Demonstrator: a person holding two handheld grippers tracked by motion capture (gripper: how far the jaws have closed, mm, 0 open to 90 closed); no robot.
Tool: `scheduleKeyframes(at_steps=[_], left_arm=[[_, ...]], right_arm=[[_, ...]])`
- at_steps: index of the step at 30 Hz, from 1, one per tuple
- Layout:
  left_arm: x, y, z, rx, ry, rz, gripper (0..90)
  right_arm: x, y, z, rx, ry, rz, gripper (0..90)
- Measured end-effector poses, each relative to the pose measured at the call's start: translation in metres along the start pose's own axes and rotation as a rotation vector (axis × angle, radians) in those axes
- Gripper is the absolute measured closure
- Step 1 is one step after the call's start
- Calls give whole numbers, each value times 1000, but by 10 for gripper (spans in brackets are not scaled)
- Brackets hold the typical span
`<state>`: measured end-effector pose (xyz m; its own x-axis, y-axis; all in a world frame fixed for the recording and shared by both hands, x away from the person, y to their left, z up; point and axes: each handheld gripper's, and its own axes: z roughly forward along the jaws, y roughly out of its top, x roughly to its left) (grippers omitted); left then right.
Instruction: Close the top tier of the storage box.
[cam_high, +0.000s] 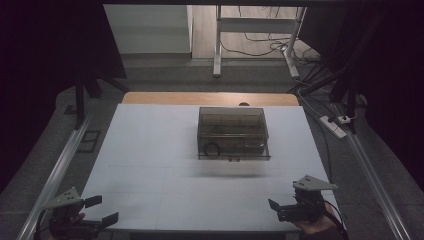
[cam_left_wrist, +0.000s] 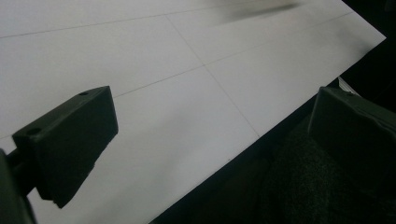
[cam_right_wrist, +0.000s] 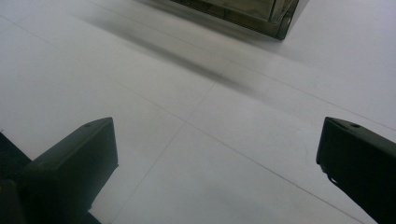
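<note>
A smoky see-through plastic box (cam_high: 232, 132) with a closed lid stands on the white table top (cam_high: 150, 150), a little beyond its middle. A dark ring-shaped item shows through its front left wall. One corner of the box (cam_right_wrist: 243, 11) appears at the top of the right gripper view. My left gripper (cam_high: 102, 210) (cam_left_wrist: 210, 126) is at the near left corner of the table, open and holding nothing, partly past the table's front edge. My right gripper (cam_high: 276, 210) (cam_right_wrist: 215, 154) is at the near right corner, jaws wide apart over bare white surface.
A wooden strip (cam_high: 210, 98) runs along the table's far edge. Metal rails (cam_high: 55, 170) flank the table on both sides. A power strip (cam_high: 334, 125) and cables lie on the floor at the right. Desk legs (cam_high: 217, 45) stand at the back.
</note>
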<state>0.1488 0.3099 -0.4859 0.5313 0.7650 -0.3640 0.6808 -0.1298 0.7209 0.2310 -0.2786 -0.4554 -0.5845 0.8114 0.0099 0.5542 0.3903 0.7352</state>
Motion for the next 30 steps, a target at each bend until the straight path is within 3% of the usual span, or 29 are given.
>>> scheduleKeyframes(at_steps=[9,20,30], left_arm=[[0,0,0,0,0,-1,9],[0,0,0,2,1,-1,10],[0,0,1,4,4,-1,11]], right_arm=[[4,3,-1,3,-9,0,0],[8,6,-1,0,-12,-38,2],[10,11,-3,-24,19,-45,81]])
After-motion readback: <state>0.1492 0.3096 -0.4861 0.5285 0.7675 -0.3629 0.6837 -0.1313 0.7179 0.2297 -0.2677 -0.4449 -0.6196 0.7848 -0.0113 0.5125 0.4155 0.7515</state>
